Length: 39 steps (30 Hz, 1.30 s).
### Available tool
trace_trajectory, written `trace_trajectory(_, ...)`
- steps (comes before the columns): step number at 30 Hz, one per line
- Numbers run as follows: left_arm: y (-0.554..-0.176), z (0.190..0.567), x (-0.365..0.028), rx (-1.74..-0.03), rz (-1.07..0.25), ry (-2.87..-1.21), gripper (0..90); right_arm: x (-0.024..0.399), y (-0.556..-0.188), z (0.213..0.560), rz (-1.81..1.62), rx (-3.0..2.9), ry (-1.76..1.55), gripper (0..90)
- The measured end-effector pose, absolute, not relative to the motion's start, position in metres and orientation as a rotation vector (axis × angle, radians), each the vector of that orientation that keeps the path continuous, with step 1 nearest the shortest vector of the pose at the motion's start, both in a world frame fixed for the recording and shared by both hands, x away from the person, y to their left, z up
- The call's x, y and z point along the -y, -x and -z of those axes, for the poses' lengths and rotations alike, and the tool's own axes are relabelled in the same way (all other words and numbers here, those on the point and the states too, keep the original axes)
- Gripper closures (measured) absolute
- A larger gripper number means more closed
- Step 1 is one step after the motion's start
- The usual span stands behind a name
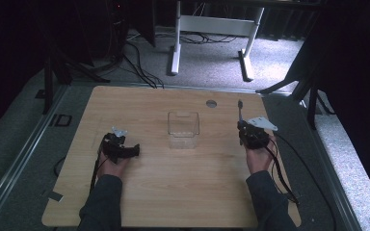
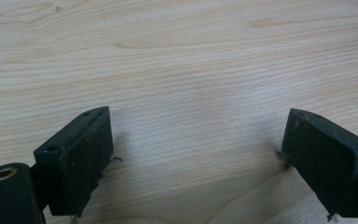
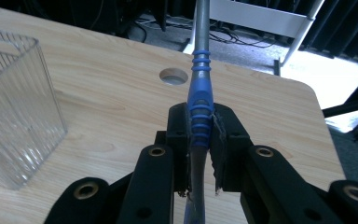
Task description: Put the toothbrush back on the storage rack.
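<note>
1. Lab or recording rig, not a home.
2. Bare wooden table on grey carpet, boxed in by dark curtains.
3. Loose cables on the floor past the far edge.
4. White desk frame behind, metal stand legs at the far corners.

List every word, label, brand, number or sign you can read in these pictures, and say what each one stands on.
None: no readable text in any view.
The clear container, the wooden table and the blue-gripped tool held in the right gripper carry no lettering or label.
The left gripper, open over the table, shows no markings on its pads.
</note>
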<state>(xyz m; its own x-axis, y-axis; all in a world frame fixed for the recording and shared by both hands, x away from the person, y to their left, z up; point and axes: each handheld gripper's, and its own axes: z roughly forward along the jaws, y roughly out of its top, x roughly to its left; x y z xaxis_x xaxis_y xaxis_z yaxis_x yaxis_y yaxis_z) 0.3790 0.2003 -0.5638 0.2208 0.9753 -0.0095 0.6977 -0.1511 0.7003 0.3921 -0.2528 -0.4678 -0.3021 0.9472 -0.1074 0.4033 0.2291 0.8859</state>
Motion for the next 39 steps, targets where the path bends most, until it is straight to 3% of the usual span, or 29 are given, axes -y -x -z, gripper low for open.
trace_trajectory(39, -0.379, 0.564, -0.2, -1.539, -0.619, -1.918, 9.1, 0.245, -0.393, 0.453, -1.153, -1.787, -1.213, 78.4)
